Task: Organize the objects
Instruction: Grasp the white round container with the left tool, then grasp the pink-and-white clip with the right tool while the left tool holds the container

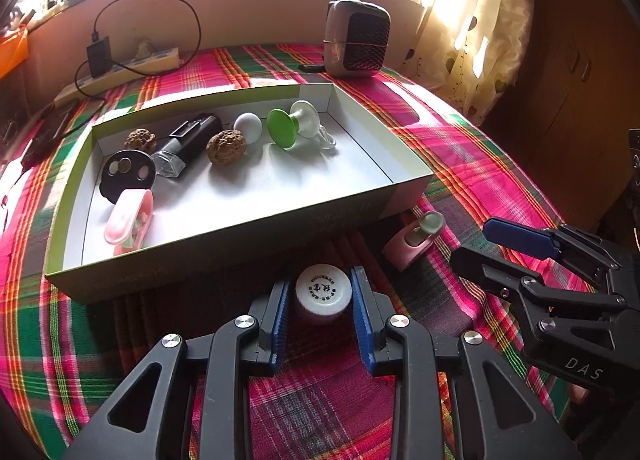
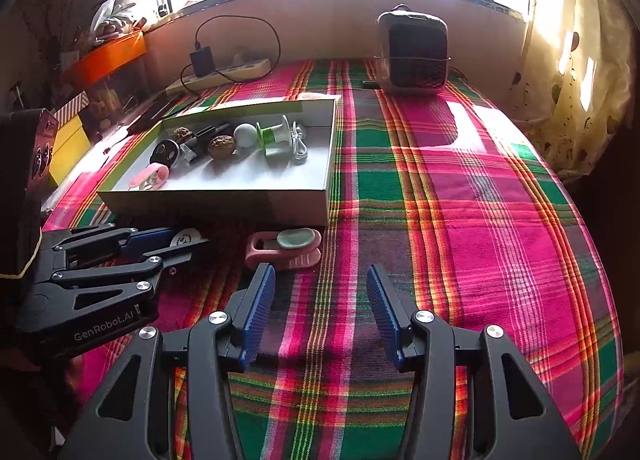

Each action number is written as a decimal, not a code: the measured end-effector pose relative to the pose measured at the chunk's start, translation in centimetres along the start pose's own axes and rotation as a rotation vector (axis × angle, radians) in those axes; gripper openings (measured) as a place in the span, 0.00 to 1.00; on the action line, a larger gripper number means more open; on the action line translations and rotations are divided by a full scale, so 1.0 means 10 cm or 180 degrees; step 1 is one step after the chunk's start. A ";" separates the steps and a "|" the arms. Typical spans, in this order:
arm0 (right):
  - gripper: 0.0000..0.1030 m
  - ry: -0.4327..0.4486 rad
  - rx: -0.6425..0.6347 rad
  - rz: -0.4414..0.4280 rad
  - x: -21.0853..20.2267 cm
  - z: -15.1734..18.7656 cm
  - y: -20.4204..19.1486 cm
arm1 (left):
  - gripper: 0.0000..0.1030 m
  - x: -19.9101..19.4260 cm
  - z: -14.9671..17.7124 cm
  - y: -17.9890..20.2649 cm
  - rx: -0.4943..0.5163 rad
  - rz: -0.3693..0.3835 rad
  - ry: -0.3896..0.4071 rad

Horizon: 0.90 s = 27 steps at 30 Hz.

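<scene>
A small white-lidded jar (image 1: 323, 294) stands on the plaid cloth just in front of the open cardboard box (image 1: 224, 244). My left gripper (image 1: 322, 300) is open with its blue pads on either side of the jar; whether they touch it I cannot tell. In the right wrist view the left gripper (image 2: 188, 242) hides most of the jar (image 2: 185, 238). A pink clip with a grey-green pad (image 1: 416, 240) lies right of the jar, also in the right wrist view (image 2: 286, 246). My right gripper (image 2: 320, 292) is open and empty, just behind the clip.
The box (image 2: 224, 199) holds two walnuts (image 1: 226, 147), a white ball (image 1: 248, 127), a green-and-white spool (image 1: 294, 127), a black torch (image 1: 188, 143), a black disc (image 1: 127, 173) and a pink clip (image 1: 130, 219). A small heater (image 1: 356, 39) and a power strip (image 1: 132, 67) stand at the back.
</scene>
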State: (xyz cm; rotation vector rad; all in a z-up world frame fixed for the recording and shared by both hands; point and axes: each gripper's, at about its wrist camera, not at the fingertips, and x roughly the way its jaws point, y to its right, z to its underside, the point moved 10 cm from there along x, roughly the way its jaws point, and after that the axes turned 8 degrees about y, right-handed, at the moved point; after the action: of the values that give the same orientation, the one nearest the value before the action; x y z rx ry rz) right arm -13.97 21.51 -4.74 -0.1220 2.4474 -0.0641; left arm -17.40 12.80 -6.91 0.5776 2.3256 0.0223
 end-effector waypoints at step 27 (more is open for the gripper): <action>0.48 -0.0099 0.0175 0.0574 0.39 -0.21 -0.21 | 0.26 -0.18 0.09 -0.34 -0.0358 0.0054 0.0073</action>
State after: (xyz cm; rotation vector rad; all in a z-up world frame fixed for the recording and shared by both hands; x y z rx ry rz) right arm -18.13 19.01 -5.39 0.1211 2.4126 -0.0495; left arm -17.04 8.86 -7.04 0.5431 2.3245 0.1675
